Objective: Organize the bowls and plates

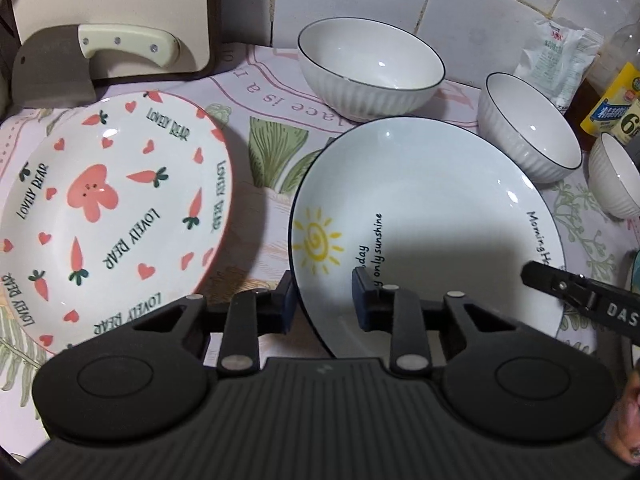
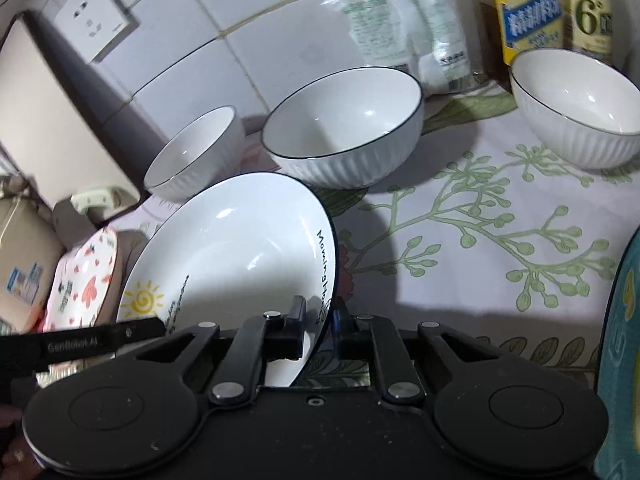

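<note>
The sun plate point(image 1: 432, 200) is white with a dark rim, a yellow sun and black lettering. It sits on the tabletop point(image 2: 460, 264) beside the carrot plate point(image 1: 112, 208), before three ribbed bowls. The left gripper point(image 1: 324, 300) and right gripper point(image 2: 320, 328) each pinch its rim on opposite edges.

Quick count of what's on the table: two plates, one with the sun point(image 1: 420, 216) and one with carrots point(image 1: 108, 216). Three ribbed white bowls: point(image 1: 370, 66), point(image 1: 528, 126), point(image 1: 614, 176). One cleaver point(image 1: 52, 68), one cutting board point(image 1: 112, 0), and one white packet point(image 1: 556, 60).
</note>
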A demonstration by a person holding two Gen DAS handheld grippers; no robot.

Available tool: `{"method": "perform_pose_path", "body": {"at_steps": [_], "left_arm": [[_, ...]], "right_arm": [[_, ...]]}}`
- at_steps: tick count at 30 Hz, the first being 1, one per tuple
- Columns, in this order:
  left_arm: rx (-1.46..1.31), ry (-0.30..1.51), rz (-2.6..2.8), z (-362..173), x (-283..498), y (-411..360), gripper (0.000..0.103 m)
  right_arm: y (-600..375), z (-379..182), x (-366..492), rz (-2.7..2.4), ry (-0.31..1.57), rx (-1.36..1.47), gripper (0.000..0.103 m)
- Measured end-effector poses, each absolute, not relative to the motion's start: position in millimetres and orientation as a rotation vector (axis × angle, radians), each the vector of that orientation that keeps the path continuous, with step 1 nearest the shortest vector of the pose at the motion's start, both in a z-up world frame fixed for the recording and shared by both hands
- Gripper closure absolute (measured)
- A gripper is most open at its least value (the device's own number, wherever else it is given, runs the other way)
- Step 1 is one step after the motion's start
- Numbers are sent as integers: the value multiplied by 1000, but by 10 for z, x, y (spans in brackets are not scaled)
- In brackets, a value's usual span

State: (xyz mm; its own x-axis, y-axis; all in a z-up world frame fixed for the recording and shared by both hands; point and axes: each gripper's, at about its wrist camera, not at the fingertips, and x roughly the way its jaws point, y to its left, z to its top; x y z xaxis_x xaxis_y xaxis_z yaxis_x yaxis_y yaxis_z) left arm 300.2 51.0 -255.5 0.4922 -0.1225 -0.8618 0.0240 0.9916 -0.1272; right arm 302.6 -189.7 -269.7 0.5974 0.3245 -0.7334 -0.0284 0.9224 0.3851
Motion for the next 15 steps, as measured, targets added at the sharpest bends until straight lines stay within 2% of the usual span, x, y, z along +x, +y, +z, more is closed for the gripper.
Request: {"method": "perform_pose_path", "body": {"at_steps": [15], "left_arm": [[-103,1028,-75,-2233,2480,477,76]], "right_arm": [[-1971,-2351,2574,298,887,281,86]]}}
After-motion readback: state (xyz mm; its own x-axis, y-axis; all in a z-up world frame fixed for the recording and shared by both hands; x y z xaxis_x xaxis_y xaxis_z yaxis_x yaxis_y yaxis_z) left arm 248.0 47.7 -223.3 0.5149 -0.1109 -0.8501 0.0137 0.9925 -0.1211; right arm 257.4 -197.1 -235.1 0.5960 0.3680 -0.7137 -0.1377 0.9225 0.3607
